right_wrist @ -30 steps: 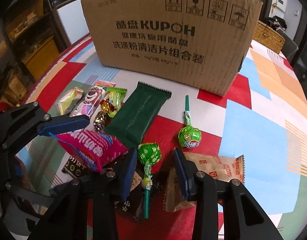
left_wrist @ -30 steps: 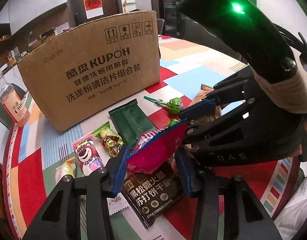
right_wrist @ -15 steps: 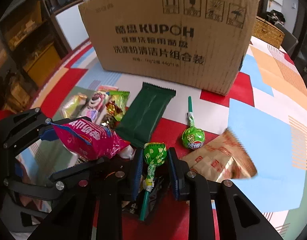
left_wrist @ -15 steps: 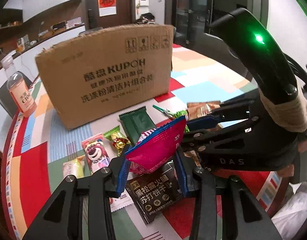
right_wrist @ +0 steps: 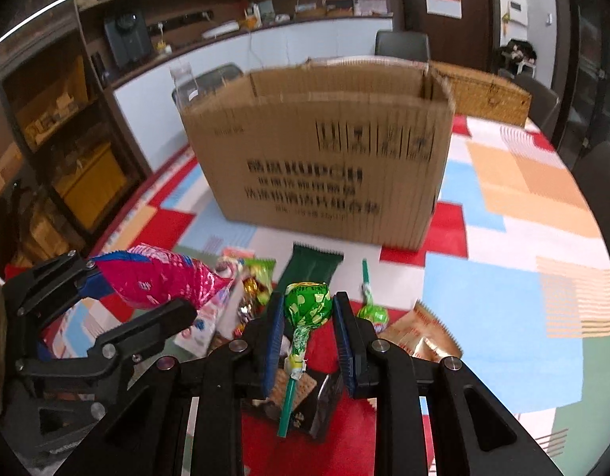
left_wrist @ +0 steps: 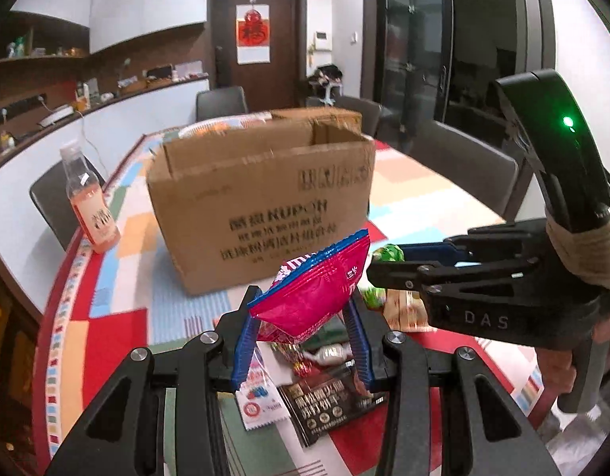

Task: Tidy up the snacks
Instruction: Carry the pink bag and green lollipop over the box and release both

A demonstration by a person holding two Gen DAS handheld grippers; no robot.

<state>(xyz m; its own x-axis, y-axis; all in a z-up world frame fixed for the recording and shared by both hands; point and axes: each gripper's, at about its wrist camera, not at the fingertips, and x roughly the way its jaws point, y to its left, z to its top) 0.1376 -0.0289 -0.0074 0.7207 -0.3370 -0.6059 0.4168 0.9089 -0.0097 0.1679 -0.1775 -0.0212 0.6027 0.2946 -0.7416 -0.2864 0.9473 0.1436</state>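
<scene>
My left gripper (left_wrist: 301,337) is shut on a pink snack packet (left_wrist: 316,289) and holds it above the table; the packet also shows in the right wrist view (right_wrist: 162,277). My right gripper (right_wrist: 308,325) is shut on a green lollipop (right_wrist: 306,305), lifted off the table. The open cardboard box (left_wrist: 261,202) stands ahead, its top opening in sight; it also shows in the right wrist view (right_wrist: 324,158). Loose snacks lie below: a green bar (right_wrist: 310,265), a second green lollipop (right_wrist: 370,309), a tan wafer packet (right_wrist: 420,333) and a black biscuit packet (left_wrist: 328,404).
A bottle of pink drink (left_wrist: 90,206) stands left of the box. Dark chairs (left_wrist: 463,166) ring the patchwork-covered table (right_wrist: 523,238). A wicker basket (right_wrist: 483,91) sits behind the box on the right. The right gripper's body (left_wrist: 503,289) is close on my left gripper's right.
Both grippers have risen from the table with their snacks. The right gripper closed on the green lollipop and lifted it. The box's open top has come into view.
</scene>
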